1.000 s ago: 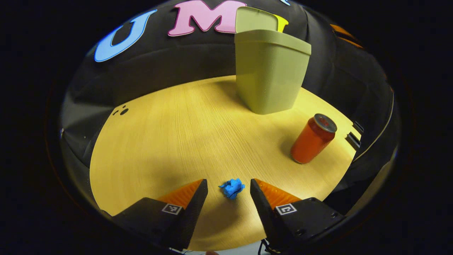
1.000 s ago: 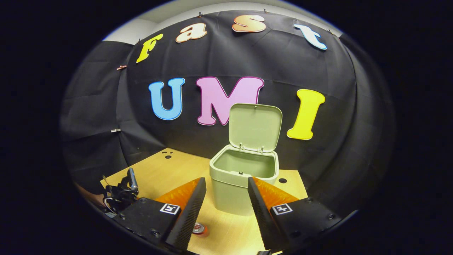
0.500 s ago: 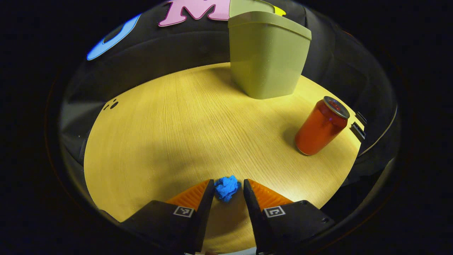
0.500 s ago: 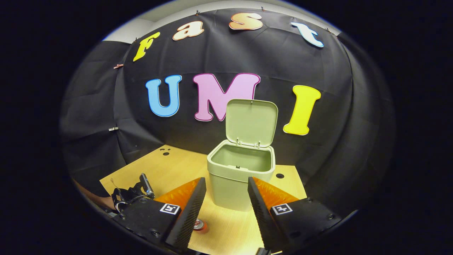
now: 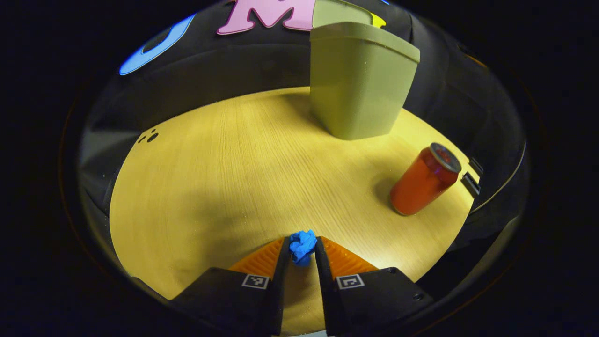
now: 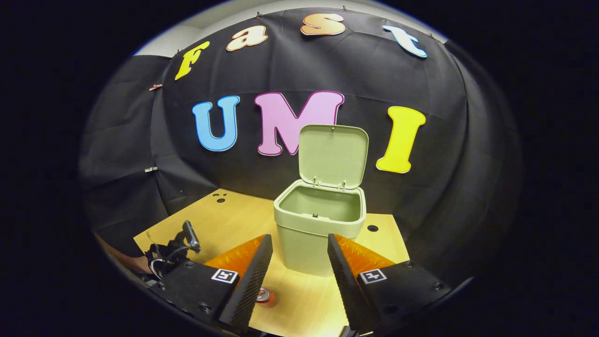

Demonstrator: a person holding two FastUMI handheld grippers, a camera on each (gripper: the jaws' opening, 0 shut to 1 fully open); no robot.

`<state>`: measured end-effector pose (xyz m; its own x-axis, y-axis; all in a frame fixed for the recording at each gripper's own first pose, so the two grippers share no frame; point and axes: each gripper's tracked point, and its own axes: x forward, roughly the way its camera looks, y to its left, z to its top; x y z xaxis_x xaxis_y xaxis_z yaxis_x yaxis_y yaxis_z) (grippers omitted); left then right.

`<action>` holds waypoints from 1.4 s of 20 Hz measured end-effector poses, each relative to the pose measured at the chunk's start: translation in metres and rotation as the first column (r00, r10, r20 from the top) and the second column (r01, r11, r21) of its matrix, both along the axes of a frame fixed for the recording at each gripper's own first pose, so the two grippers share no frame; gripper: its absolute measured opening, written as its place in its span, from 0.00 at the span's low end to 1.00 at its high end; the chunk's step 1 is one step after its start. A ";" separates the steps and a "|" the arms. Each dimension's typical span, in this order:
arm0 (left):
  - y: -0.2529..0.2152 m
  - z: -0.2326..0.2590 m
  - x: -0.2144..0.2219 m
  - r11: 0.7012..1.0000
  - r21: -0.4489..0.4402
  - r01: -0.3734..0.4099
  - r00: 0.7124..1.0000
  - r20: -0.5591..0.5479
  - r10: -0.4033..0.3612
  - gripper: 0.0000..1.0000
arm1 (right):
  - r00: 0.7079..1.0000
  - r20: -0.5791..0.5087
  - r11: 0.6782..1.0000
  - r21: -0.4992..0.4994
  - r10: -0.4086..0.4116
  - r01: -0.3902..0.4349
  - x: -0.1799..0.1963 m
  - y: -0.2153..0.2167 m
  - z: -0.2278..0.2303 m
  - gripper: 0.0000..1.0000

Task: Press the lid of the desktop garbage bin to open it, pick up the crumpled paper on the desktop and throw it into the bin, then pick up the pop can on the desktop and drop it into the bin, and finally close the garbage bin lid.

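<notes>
The left gripper point(image 5: 302, 246) is low over the near part of the desktop with both fingers pressed on the crumpled paper point(image 5: 302, 245), while the right gripper point(image 6: 299, 252) is raised, its fingers wide apart and holding nothing.

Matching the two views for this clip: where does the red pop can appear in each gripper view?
Left gripper view: the red cylindrical metal pop can stands upright at right on the wooden desktop, nearer than the bin.
Right gripper view: its top peeks out at the bottom, beside that claw's left finger.
Shared landmark: the green plastic garbage bin, lid open.
</notes>
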<state>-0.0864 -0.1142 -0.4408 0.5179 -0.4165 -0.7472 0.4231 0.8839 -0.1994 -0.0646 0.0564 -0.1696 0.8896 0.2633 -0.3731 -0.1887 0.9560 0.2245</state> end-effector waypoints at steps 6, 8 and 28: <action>0.003 0.085 0.041 0.995 -0.089 -0.052 0.986 0.153 0.065 0.42 | 0.999 -0.009 0.999 0.020 0.041 -0.040 0.002 0.014 -0.009 0.78; 0.004 0.117 0.052 0.990 -0.122 -0.063 0.975 0.204 0.088 0.34 | 0.998 -0.017 0.998 0.026 0.054 -0.053 0.003 0.019 -0.012 0.78; -0.081 0.349 0.177 0.939 -0.319 0.130 0.788 0.607 0.097 0.37 | 0.986 -0.097 0.989 0.064 0.135 -0.129 -0.020 0.045 -0.051 0.80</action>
<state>0.0908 -0.1955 -0.0915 0.8035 -0.5875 -0.0964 0.5683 0.8051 -0.1699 -0.0844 0.1011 -0.2203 0.8040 0.3999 -0.4401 -0.2863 0.9090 0.3030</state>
